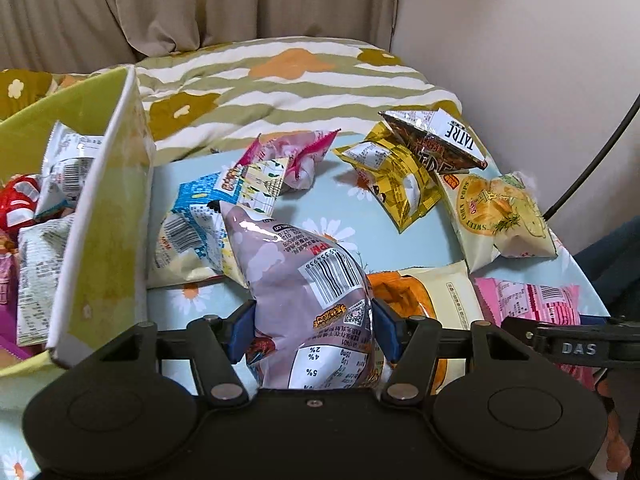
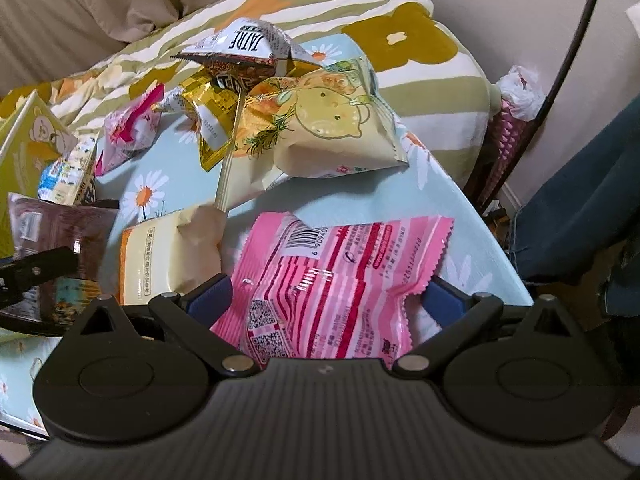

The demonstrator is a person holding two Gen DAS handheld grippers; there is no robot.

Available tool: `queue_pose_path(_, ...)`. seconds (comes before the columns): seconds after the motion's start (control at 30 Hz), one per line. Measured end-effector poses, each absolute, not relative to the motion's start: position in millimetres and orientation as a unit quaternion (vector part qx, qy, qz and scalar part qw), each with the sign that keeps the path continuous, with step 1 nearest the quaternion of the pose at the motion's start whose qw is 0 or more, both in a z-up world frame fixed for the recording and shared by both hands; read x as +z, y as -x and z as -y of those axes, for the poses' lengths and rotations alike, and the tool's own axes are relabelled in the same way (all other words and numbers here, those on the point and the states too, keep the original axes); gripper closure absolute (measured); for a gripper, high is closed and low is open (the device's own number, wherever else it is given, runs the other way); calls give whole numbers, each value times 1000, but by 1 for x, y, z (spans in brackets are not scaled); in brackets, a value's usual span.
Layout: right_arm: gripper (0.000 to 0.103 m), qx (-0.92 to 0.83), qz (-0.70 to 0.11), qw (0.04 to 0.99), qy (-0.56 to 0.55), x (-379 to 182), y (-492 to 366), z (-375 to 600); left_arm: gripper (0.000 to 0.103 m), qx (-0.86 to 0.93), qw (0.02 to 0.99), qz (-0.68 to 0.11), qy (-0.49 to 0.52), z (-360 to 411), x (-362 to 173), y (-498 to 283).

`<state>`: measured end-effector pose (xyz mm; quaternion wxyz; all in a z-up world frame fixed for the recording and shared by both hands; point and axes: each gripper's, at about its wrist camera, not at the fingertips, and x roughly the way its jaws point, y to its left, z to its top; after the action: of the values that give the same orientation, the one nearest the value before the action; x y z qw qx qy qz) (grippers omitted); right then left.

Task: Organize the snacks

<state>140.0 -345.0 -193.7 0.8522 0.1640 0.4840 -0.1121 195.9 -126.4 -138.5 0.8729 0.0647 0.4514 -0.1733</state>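
**Left gripper clamps a lilac snack bag beside the box**

The left gripper (image 1: 312,330) is clenched on a glossy lilac snack bag (image 1: 304,276) with a white barcode label; both blue pads press into its sides, and the bag stands between them over the pale blue daisy-print tabletop (image 1: 340,200). Just to its left stands a lime-green fabric storage box (image 1: 108,216) that already holds several packets.

The right gripper (image 2: 326,300) is released, its blue pads standing apart on either side of a flat pink striped snack packet (image 2: 340,276) that lies on the tabletop near its right edge. Whether the pads touch the packet cannot be told. Beyond it lie a cream corn-pops bag (image 2: 320,128) and a crumpled gold foil packet (image 2: 216,120).
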Motion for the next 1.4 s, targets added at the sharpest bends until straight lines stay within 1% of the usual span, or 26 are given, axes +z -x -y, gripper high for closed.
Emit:
queue_pose_path(0.03, 0, -111, -485, 853, -158, -194, -142, 344, 39, -173, 874, -450, -64, 126, -137, -194)
queue_pose_path(0.07, 2, -110, -486, 854, -150, -195, -143, 343, 39, -172, 874, -449, -64, 125, -136, -193)
queue_pose_path(0.1, 7, -103, -488, 854, -147, -195, -144, 343, 39, -171, 875, -448, -63, 125, -135, -191)
queue_pose_path(0.13, 16, -99, -488, 854, -150, -196, -144, 343, 39, -170, 876, -447, -62, 125, -134, -190)
queue_pose_path(0.2, 17, -96, -490, 854, -148, -196, -144, 345, 39, -169, 877, -445, -59, 125, -132, -187)
queue_pose_path(0.47, 18, -96, -470, 866, -139, -170, -139, 352, 39, -165, 891, -420, -41, 119, -104, -174)
queue_pose_path(0.8, 18, -47, -413, 900, -127, -99, -151, 327, 39, -137, 921, -363, -10, 83, -42, -165)
queue_pose_path(1.03, 18, 23, -367, 923, -116, -49, -178, 265, 38, -95, 941, -324, -11, 27, -9, -167)
queue_pose_path(1.23, 18, 74, -348, 928, -110, -29, -201, 197, 38, -65, 948, -311, -7, -32, 1, -178)
queue_pose_path(1.4, 18, 99, -349, 927, -96, -25, -219, 138, 38, -56, 948, -315, 0, -82, -6, -192)
